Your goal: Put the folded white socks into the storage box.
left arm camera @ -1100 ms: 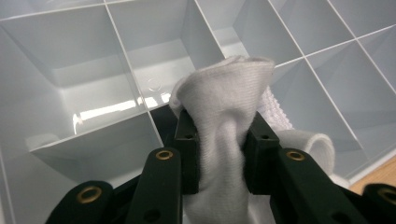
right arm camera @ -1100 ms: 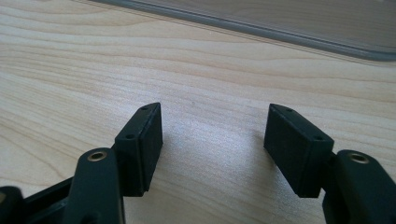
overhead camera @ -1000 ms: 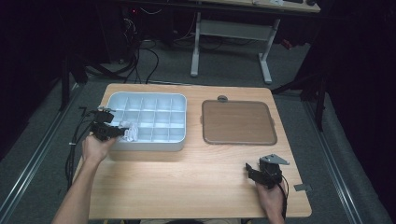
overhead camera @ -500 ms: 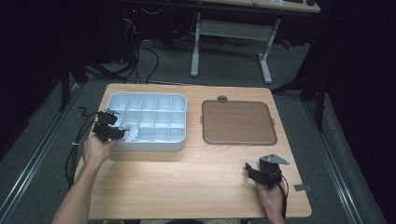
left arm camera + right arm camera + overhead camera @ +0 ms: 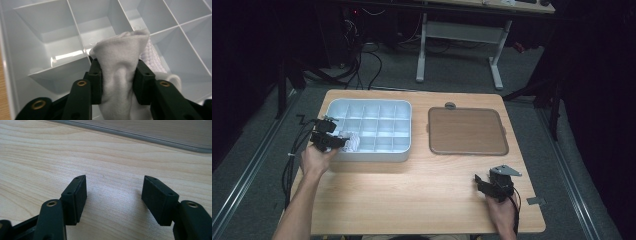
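High view: wooden table, grey carpet; left jaws easing around sock, right's apart.

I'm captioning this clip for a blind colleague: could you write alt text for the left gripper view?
Two black jaws of the left gripper, which have just been opening, have a rolled white sock between them, over a pale compartment tray. The sock's tip points into the tray, where more white fabric lies behind it.

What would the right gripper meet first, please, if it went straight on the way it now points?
The right gripper, jaws open and empty, points low across bare table. The first thing ahead looks to be the near rim of the brown tray, though the depth is hard to judge.
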`<state>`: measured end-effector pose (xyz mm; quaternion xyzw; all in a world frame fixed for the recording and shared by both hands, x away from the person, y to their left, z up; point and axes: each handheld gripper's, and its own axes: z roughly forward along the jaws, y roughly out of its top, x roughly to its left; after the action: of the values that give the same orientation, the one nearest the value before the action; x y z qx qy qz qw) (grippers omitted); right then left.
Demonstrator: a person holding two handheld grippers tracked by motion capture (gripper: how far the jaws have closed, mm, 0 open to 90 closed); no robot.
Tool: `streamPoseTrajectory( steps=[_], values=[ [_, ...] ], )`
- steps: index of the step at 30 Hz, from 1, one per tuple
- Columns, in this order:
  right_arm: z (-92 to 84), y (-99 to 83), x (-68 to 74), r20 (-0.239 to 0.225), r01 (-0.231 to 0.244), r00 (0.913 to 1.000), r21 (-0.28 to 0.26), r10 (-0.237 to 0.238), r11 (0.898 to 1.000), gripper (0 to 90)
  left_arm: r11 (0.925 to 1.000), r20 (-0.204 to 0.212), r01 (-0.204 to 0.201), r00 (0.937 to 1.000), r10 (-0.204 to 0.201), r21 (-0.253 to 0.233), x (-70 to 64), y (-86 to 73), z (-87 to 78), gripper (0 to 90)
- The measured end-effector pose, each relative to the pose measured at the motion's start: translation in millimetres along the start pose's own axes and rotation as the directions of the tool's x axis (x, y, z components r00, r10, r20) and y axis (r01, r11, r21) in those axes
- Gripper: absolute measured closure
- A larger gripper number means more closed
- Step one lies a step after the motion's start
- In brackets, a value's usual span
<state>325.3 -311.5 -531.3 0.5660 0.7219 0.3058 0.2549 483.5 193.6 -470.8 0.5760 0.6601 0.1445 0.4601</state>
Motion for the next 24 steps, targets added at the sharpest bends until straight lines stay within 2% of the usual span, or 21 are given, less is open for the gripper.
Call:
streamPoseTrajectory(
  steps=[11, 16, 21, 24],
  values=[
    [0.0, 0.0, 0.0, 0.000, 0.001, 1.0000, 0.000, -0.001, 1.000, 37.2, 0.9992, 0.004, 0.019, 0.9998, -0.019, -0.034, 3.4, 7.5, -9.0, 47.6],
    [0.0, 0.0, 0.0, 0.000, 0.001, 1.0000, 0.000, -0.001, 1.000, 37.2, 0.9971, 0.019, 0.035, 0.9993, -0.034, -0.068, 3.0, 13.0, -17.5, 41.8],
    [0.0, 0.0, 0.0, 0.000, 0.001, 1.0000, 0.000, -0.001, 1.000, 37.3, 0.9946, 0.026, 0.037, 0.9991, -0.035, -0.097, 3.5, 18.2, -28.5, 41.2],
    [-0.1, 0.0, 0.0, 0.000, 0.000, 1.0000, 0.001, 0.000, 1.000, 37.2, 0.9941, 0.037, 0.014, 0.9992, -0.010, -0.108, 0.6, 17.9, -35.9, 48.5]
  ],
)
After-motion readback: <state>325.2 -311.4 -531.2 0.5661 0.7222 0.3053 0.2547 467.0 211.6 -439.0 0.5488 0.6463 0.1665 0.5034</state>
